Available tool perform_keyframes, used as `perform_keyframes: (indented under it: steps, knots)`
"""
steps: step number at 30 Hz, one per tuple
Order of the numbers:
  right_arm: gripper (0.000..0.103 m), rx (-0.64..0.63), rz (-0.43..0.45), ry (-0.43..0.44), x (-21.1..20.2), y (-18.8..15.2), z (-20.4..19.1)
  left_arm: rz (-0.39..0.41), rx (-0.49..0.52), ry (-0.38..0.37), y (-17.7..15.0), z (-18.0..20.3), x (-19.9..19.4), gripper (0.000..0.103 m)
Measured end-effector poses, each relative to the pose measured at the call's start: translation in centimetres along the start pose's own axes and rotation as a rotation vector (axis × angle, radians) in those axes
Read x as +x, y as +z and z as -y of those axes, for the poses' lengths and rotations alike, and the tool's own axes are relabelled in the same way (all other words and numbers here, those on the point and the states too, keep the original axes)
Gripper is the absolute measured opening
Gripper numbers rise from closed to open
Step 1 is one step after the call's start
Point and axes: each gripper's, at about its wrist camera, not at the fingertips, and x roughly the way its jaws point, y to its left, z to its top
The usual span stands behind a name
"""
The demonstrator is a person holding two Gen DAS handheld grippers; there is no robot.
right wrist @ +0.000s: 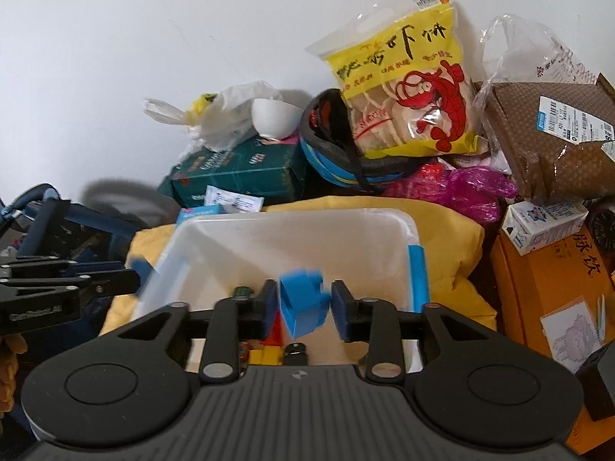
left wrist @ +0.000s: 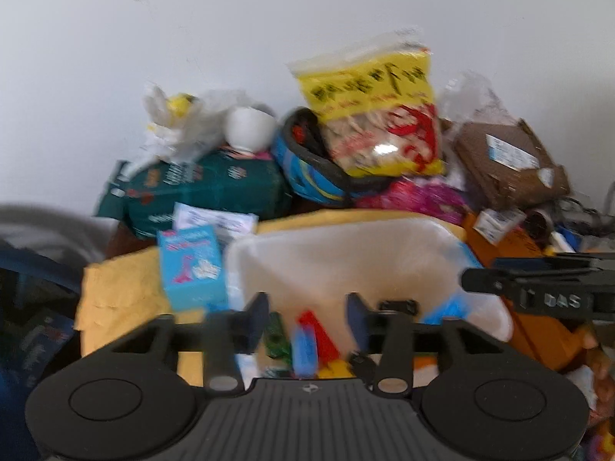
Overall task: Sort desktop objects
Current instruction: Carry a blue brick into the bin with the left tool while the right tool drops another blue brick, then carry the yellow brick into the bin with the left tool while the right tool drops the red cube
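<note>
Right gripper (right wrist: 303, 309): over the near edge of the white bin (right wrist: 399, 219); a blue block (right wrist: 303, 305) sits between its spread jaws, but blur hides whether the pads press on it, so I cannot tell if it is gripped.
Left gripper (left wrist: 307, 320): jaws spread wide with nothing between them, above the near left part of the bin.
Bin contents: red wedge (left wrist: 321, 332), another blue piece (left wrist: 305, 351), yellow brick (right wrist: 265, 355), a green piece (right wrist: 243, 291), all on the bin floor.
Bin support: yellow cloth (right wrist: 453, 246).
Far clutter: shrimp cracker bag (right wrist: 411, 88), blue helmet (right wrist: 326, 161), white bowl (right wrist: 273, 117), green package (right wrist: 238, 173).
Right side: orange box (right wrist: 549, 288), milk carton (right wrist: 546, 223), brown parcel (right wrist: 546, 134).
</note>
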Motion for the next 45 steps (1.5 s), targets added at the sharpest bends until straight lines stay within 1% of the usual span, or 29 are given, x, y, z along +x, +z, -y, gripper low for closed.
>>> perform_keyframes:
  steps: [1,3,6,9,12,14,17,18,20,24,27,28,29,33,38,39,40,43,45]
  knots:
    - [0.059,-0.009,0.007,-0.005,0.1,0.0,0.0,0.005,0.003,0.015,-0.3,-0.1,0.0,0.051]
    - [0.059,-0.018,0.009,-0.007,0.3,-0.4,0.3,0.004,0.005,0.001,-1.0,-0.3,-0.2,0.051]
    - [0.059,-0.013,0.018,0.004,-0.5,-2.1,0.7,0.010,0.034,-0.014,-3.3,-0.4,-0.9,0.051]
    - [0.059,-0.052,0.047,0.030,-2.3,-5.1,0.3,0.013,0.082,-0.022,-7.3,-0.2,-2.0,0.051]
    - [0.059,-0.121,0.032,0.052,-3.2,-9.8,-0.4,-0.017,0.098,-0.036,-12.5,0.1,-2.7,0.051]
    - [0.058,-0.153,-0.024,0.057,-2.6,-13.2,-0.7,-0.052,0.081,-0.038,-15.6,0.2,-2.8,0.051]
    - [0.052,-0.186,-0.116,0.055,-0.9,-17.8,-1.0,-0.105,0.041,-0.036,-19.8,0.4,-2.9,0.051]
    - [0.049,-0.185,-0.136,0.049,-0.3,-18.9,-1.0,-0.117,0.033,-0.039,-20.9,0.6,-3.0,0.051]
    - [0.048,-0.182,-0.157,0.045,0.6,-20.1,-1.0,-0.137,0.029,-0.054,-22.6,1.3,-3.2,0.051]
    - [0.048,-0.214,-0.160,0.050,2.2,-20.6,-1.9,-0.149,0.049,-0.111,-24.2,3.4,-3.4,0.051]
    - [0.047,-0.249,-0.152,0.056,3.0,-20.4,-2.7,-0.159,0.067,-0.151,-24.5,5.0,-2.8,0.051]
    - [0.037,-0.264,-0.163,0.062,3.4,-20.3,-3.0,-0.159,0.074,-0.157,-24.6,5.5,-2.5,0.051]
    - [0.030,-0.273,-0.175,0.070,3.5,-20.4,-2.9,-0.161,0.079,-0.161,-24.7,6.1,-2.2,0.051]
    - [0.029,-0.260,-0.146,0.079,2.1,-20.6,-2.0,-0.174,0.053,-0.165,-24.7,7.4,-0.9,0.051]
    - [0.029,-0.197,-0.133,0.041,-0.4,-21.1,0.3,-0.196,0.021,-0.144,-24.6,8.1,1.0,0.050]
    - [0.029,-0.180,-0.134,0.034,-0.7,-21.3,0.8,-0.199,0.024,-0.143,-24.6,8.1,1.2,0.044]
    - [0.029,-0.165,-0.136,0.028,-0.9,-21.4,1.3,-0.198,0.033,-0.143,-24.6,8.2,1.3,0.042]
    - [0.029,-0.130,-0.132,0.016,-1.6,-21.7,2.2,-0.178,0.066,-0.148,-24.5,8.1,0.7,0.041]
    - [0.029,-0.105,-0.122,0.014,-2.1,-21.8,2.5,-0.164,0.071,-0.156,-24.2,7.6,0.0,0.041]
